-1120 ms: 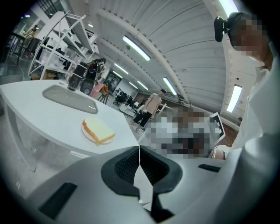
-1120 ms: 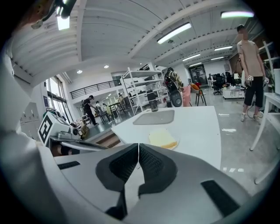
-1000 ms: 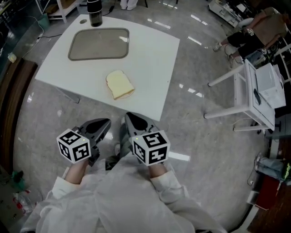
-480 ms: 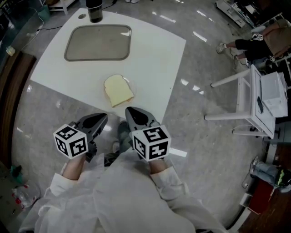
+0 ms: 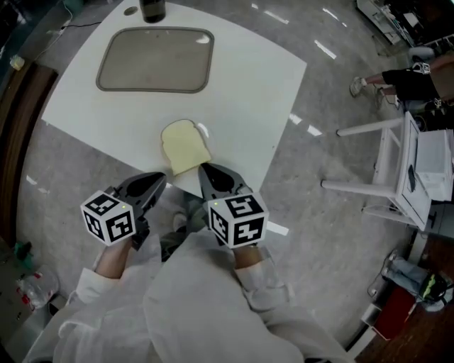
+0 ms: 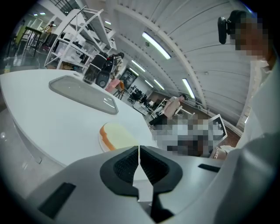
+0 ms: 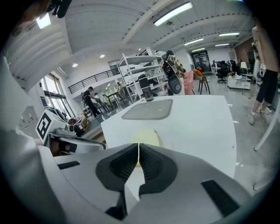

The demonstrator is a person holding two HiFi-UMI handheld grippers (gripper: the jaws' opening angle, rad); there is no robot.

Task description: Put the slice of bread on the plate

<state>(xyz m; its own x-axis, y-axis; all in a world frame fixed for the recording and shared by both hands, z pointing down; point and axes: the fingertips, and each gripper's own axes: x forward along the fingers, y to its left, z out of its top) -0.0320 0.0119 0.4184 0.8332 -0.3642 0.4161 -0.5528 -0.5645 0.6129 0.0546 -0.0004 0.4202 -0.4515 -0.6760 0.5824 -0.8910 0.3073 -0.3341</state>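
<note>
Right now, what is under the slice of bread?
The slice of bread lies flat on the white table, near the edge closest to the person. A thin pale arc shows beside it; whether something lies underneath is covered by the slice.

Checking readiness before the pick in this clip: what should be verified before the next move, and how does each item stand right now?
1. Bread lies free on the table, with nothing on top: ok.
2. Plate is empty: ok.
3. Left gripper open for a grasp: not ok, jaws together, empty.
4. Right gripper open for a grasp: not ok, jaws together, empty.
5. Table between bread and plate is free: ok; the dark bottle stands beyond the plate.
6. How soft the bread is: cannot tell.
</note>
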